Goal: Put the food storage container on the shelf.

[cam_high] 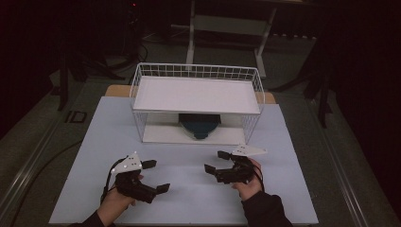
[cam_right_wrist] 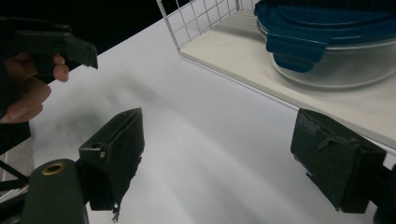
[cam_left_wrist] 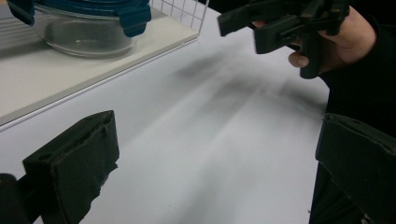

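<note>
Both grippers' jaws gape; shelf half-hides container (cam_high: 199,125).

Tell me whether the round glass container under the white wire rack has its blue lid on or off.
On. The blue lid sits flat on the round glass container, its side clip folded down over the rim.

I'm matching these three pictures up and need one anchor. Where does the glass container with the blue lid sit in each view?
High view: the glass container sits centre, on the lower shelf of the white wire rack, half hidden under the upper shelf.
Left gripper view: the container is at the top left, cut by the frame edge.
Right gripper view: the container is at the top right.
Shared landmark: the rack's white lower shelf board under it.
</note>
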A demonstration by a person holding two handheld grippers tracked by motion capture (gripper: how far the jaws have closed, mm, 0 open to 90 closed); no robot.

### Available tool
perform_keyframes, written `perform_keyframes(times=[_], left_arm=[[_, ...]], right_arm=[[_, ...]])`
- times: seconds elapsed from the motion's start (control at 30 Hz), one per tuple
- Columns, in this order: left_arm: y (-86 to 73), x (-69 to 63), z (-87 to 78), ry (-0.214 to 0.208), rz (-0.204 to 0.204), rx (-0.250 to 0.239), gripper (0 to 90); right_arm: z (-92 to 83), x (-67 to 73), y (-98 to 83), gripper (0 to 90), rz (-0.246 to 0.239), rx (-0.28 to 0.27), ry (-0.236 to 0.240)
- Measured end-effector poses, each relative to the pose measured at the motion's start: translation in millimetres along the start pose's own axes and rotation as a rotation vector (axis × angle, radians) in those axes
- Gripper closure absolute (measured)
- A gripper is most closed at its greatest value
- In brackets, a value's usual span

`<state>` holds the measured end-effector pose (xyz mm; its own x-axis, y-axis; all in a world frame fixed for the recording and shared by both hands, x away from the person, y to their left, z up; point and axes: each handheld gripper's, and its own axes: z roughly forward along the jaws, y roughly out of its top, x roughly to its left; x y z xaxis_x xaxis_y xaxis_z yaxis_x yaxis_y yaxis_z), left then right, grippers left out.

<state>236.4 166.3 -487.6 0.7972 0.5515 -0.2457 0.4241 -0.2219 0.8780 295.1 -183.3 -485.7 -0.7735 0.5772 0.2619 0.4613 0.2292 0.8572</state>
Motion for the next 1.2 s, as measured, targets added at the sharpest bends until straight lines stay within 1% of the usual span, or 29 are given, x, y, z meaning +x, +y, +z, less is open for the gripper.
perform_keyframes(times=[0.2,0.27,0.33,0.43,0.5,0.6,0.67,0.77,0.8,0.87,0.93,1.0,1.07,1.2], left_arm=[[-1.7,-1.8,-3.8,0.002,0.003,0.000,0.0],[-2.4,-2.3,-4.8,0.006,0.004,-0.002,0.0],[-2.7,-2.5,-5.1,0.006,0.004,0.000,0.0],[-4.0,-3.4,-5.7,0.005,0.005,0.002,0.0],[-4.5,-3.4,-5.6,0.003,0.004,0.001,0.0],[-4.9,-3.3,-5.4,0.002,0.003,0.003,0.0],[-5.0,-4.0,-5.4,0.003,0.008,0.004,0.0],[-4.9,-4.4,-5.4,0.004,0.013,0.004,0.0],[-5.3,-4.4,-5.3,0.000,0.014,0.001,0.0],[-6.3,-4.3,-4.5,-0.001,0.017,0.003,0.0],[-6.6,-4.3,-3.7,-0.001,0.018,0.008,0.0],[-7.0,-3.9,-2.9,-0.006,0.018,0.009,0.0],[-6.9,-3.9,-2.5,-0.004,0.020,0.009,0.0],[-7.2,-3.4,-2.5,-0.006,0.019,0.007,0.0]], right_arm=[[-22.6,3.7,-8.4,17.1,-0.003,-0.009,-0.010],[-30.6,4.9,-11.9,17.1,0.002,-0.023,-0.012],[-34.0,5.7,-13.8,17.1,0.000,-0.021,-0.014],[-47.4,8.7,-23.7,17.1,-0.010,-0.017,-0.036],[-52.5,8.3,-28.0,17.1,0.001,-0.018,-0.036],[-58.7,7.0,-35.2,17.2,0.005,-0.017,-0.050],[-61.2,6.4,-42.3,17.4,0.002,-0.010,-0.062],[-62.2,5.7,-45.6,17.4,0.001,-0.005,-0.057],[-65.0,2.1,-53.1,17.4,-0.006,0.004,-0.051],[-66.1,-0.7,-56.5,17.4,-0.008,0.016,-0.061],[-66.5,-3.3,-58.5,17.5,0.006,0.016,-0.058],[-64.8,-4.0,-59.4,17.6,-0.002,0.028,-0.065],[-63.2,-4.4,-60.1,17.6,-0.002,0.036,-0.062],[-62.6,-4.2,-60.6,17.6,-0.005,0.038,-0.060]])
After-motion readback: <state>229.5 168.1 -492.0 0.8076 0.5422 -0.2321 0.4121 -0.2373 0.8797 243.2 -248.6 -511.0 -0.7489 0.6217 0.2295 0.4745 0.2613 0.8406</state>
